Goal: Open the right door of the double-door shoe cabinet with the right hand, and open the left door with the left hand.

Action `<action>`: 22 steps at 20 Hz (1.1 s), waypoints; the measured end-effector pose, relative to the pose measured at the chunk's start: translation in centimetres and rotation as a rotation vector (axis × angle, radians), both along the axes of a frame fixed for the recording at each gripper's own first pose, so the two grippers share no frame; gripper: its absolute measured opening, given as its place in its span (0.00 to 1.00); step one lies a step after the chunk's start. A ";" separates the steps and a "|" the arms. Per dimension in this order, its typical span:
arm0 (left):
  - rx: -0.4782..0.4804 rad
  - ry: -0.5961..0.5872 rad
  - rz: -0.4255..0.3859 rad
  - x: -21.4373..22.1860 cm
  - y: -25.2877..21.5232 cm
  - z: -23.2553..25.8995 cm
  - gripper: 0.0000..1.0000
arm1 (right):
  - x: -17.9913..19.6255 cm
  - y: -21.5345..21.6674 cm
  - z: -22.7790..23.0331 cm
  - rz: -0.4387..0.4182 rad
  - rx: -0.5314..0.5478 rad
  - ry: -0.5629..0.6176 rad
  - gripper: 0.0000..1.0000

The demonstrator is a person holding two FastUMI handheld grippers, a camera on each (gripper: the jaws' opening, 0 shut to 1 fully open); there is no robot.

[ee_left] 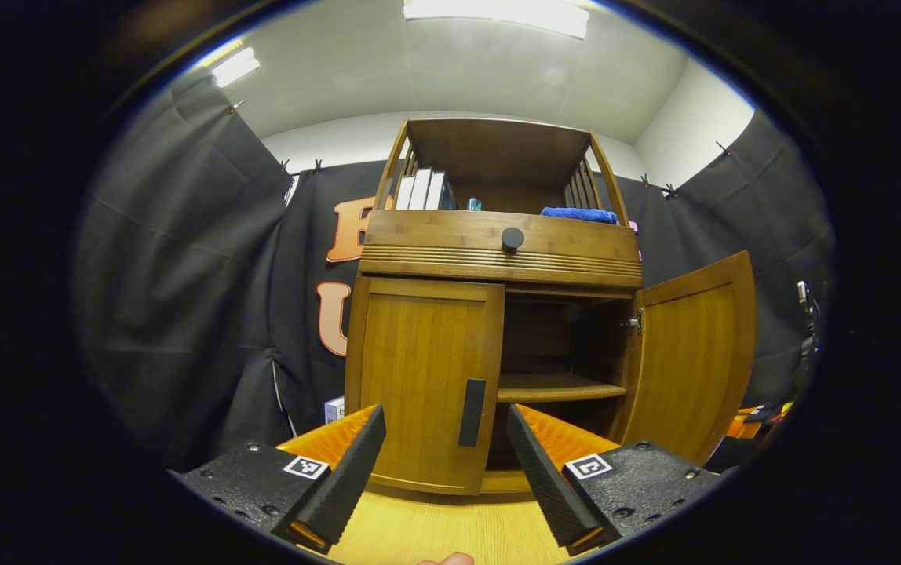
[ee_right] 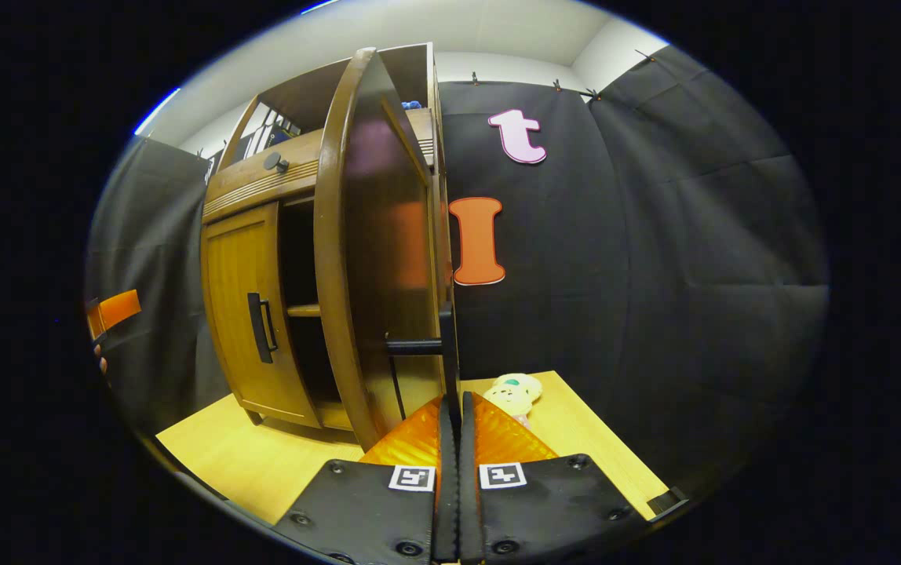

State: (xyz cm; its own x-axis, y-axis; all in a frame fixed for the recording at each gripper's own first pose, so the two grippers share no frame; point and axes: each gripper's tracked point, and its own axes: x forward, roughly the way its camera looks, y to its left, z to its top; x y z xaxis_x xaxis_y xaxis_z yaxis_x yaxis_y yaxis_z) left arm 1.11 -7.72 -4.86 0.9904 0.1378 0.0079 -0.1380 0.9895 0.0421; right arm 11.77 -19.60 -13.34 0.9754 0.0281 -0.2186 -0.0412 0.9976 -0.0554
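Now right gripper [ee_right: 450, 412] fingers clamp right door handle [ee_right: 446, 345]; left gripper [ee_left: 446, 463] wide before left door [ee_left: 423, 377].

— What sort of place is this?
— A recording booth: black cloth [ee_left: 184, 259] clipped up as walls under strip lights [ee_left: 497, 12].
— Any furniture?
— A wooden shoe cabinet [ee_left: 497, 251] on a wooden desk [ee_right: 262, 459], like a staged home.

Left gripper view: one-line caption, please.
Open hand-held gripper faces the closed left door; right door already swung open.

left fronts cabinet [ee_left: 497, 259], right beside door [ee_right: 376, 259]
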 end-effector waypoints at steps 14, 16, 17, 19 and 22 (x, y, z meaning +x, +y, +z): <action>-0.032 0.006 0.037 -1.4 1.5 -0.4 0.95 | 0.1 -3.2 -1.6 0.143 0.032 0.084 0.07; -0.040 0.013 0.029 -1.0 1.6 -0.6 0.94 | -0.9 -3.6 -1.9 0.132 0.034 0.090 0.08; -0.043 0.015 0.026 -0.9 1.6 -0.7 0.92 | -1.1 -3.6 -1.9 0.118 0.049 0.086 0.08; -0.045 0.016 0.019 -0.7 1.6 -0.7 0.94 | -2.3 -3.8 -1.9 0.084 0.061 0.089 0.08; -0.046 0.021 0.013 -0.3 1.7 -1.0 0.95 | -4.6 -3.8 -1.3 0.036 0.051 0.075 0.01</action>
State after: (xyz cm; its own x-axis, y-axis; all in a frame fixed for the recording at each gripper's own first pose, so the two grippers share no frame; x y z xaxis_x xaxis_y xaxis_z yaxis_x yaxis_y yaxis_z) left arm 0.77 -6.06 -5.86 0.9884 0.1506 -0.0193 -0.1506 0.9886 -0.0005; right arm 7.15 -23.43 -14.63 0.9544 0.0761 -0.2887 -0.0794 0.9968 0.0003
